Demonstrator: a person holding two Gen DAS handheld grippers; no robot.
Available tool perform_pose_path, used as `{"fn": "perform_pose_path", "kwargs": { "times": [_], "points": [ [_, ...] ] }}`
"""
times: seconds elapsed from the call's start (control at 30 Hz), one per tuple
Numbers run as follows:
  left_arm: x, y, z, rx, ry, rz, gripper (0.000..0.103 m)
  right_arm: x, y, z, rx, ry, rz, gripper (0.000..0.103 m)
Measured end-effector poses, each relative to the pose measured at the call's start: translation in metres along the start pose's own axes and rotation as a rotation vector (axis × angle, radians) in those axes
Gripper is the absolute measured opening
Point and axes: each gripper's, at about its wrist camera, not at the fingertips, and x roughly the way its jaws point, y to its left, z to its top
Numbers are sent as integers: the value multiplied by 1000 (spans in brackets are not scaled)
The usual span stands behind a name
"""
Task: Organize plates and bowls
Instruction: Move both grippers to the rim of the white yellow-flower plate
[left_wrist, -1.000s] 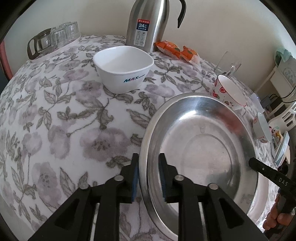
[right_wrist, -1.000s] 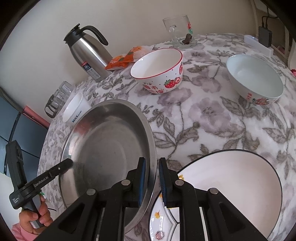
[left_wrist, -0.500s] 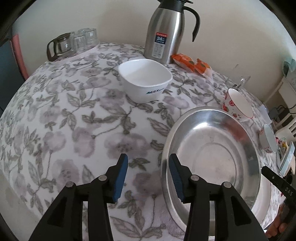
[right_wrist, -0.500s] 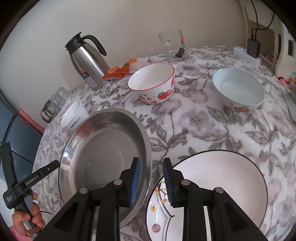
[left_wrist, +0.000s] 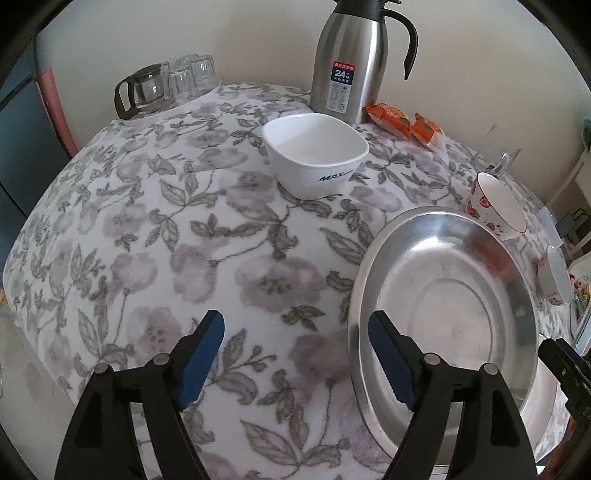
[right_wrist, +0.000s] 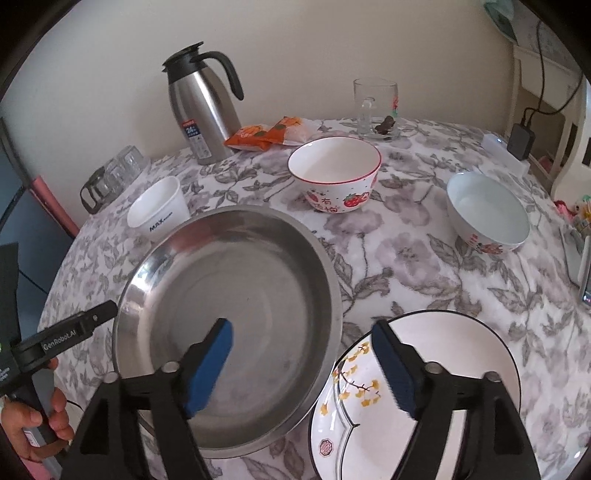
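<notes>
Steel basin (right_wrist: 236, 325) sits partly over our white plate (right_wrist: 443, 369), both grippers (left_wrist: 295, 354) (right_wrist: 303, 365) just spread, three bowls (right_wrist: 334, 173) still scattered.

Steel plate (right_wrist: 258, 295) released, both hand-held grippers.

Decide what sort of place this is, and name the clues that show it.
Most likely a home dining table: a floral tablecloth, a steel thermos jug and snack packets by the wall, bowls and plates laid out.

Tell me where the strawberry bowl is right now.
In the right wrist view the strawberry bowl stands upright on the floral tablecloth, behind the steel basin, with the orange snack packets just beyond it.
</notes>
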Motion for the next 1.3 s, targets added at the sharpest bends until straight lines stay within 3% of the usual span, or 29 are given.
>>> {"fn": "perform_pose_path", "kwargs": {
  "times": [0.13, 0.2, 0.47, 0.8, 0.97, 1.03, 1.3],
  "points": [
    [-4, -2, -1, 13, -17, 18, 85, -1, 1, -2, -10, -3, -2, 103],
    [-6, -2, -2, 13, -26, 19, 93, -4, 0, -2, -5, -13, 4, 103],
    [-19, -6, -3, 26, -91, 8, 93, -12, -7, -6, 4, -37, 9, 103],
    [-48, -30, -6, 94, -241, -28, 94, -34, -26, -10, 18, -119, 32, 103],
    [-66, -50, -7, 110, -272, -114, 94, -48, -48, -11, 72, -164, 59, 103],
    [-71, -59, -7, 102, -265, -172, 94, -57, -58, -13, 80, -195, 42, 103],
    [-91, -107, -17, 168, -258, -263, 94, -81, -110, -22, 147, -234, -7, 103]
  ]
}}
